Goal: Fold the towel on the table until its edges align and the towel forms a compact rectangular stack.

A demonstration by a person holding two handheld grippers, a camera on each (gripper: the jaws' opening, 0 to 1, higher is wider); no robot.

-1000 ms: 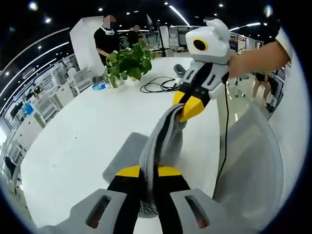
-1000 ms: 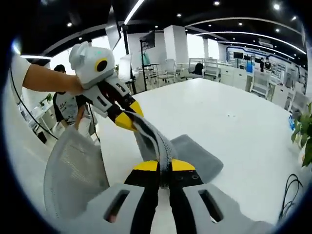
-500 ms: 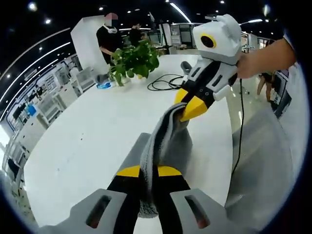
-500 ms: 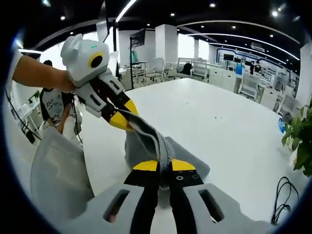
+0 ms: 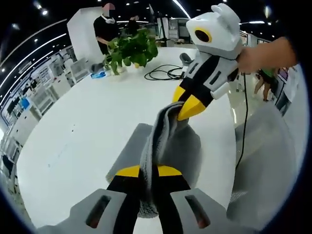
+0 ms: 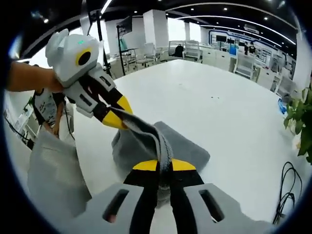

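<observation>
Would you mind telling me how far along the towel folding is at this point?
Midway, by the look of it. Done: both tools have a grip on the grey towel. In hand: the left tool and right tool are each shut on one edge, holding it raised above the white table while the rest lies below. Left: lay the raised edge down so the edges align, then any further folds to make a compact stack.

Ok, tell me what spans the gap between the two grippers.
In the left gripper view, a raised edge of the grey towel runs from the left gripper to the right gripper.
</observation>
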